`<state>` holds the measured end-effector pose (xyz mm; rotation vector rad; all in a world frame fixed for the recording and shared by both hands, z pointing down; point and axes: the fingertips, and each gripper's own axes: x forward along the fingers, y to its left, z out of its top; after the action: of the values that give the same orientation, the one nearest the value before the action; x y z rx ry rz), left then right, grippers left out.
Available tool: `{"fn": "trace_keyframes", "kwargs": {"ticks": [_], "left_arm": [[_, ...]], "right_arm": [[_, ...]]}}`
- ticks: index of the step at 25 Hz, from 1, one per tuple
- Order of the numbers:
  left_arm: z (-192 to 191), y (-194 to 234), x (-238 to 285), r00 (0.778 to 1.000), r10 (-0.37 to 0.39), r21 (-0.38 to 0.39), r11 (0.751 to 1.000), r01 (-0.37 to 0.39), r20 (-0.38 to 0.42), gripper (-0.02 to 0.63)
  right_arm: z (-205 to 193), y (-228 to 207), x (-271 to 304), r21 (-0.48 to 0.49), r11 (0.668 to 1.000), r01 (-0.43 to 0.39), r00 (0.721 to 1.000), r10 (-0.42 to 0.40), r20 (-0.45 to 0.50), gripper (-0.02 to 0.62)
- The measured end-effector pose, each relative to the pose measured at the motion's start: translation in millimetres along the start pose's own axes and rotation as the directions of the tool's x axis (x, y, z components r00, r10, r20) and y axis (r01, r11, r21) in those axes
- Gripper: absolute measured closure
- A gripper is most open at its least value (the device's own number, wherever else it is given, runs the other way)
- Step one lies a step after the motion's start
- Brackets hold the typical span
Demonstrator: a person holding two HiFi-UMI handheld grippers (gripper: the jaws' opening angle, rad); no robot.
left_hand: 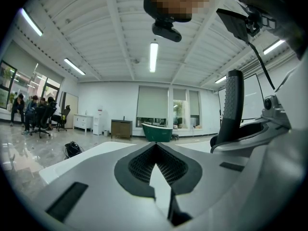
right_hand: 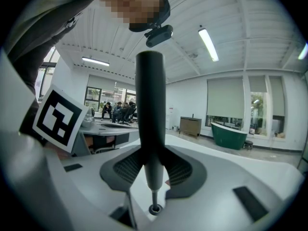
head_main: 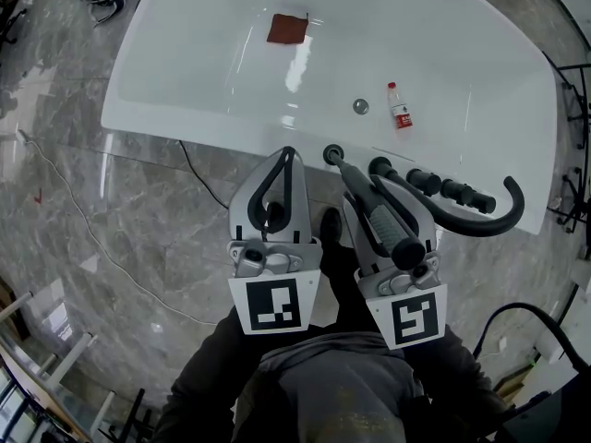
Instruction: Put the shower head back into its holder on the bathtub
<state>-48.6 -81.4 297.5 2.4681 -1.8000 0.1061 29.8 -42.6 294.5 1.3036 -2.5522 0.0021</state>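
Right gripper (head_main: 371,190) is clamped tight on the dark shower head (head_main: 386,221), jaws pinching its handle from both sides, and the thin lower end comes right down onto the round holder (head_main: 332,153) on the near rim of the white bathtub (head_main: 185,109). Left gripper (head_main: 288,156) sits just beside it over the same rim, jaw tips pressed together, gripping nothing. Inside the tub lie a brown cloth (head_main: 287,29) and a small bottle (head_main: 399,107), well apart.
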Motion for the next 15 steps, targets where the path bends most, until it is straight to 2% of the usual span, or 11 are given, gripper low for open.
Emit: {"fn": "trace_keyframes", "kwargs": {"ticks": [15], "left_arm": [[-19.4, -0.5, 10.3, 1.0, -0.011, 0.001, 1.0, 0.011, -0.01, 0.603]], "right_arm": [[-24.9, -3.1, 9.8, -0.001, 1.0, 0.002, 1.0, -0.002, -0.028, 0.454]]}}
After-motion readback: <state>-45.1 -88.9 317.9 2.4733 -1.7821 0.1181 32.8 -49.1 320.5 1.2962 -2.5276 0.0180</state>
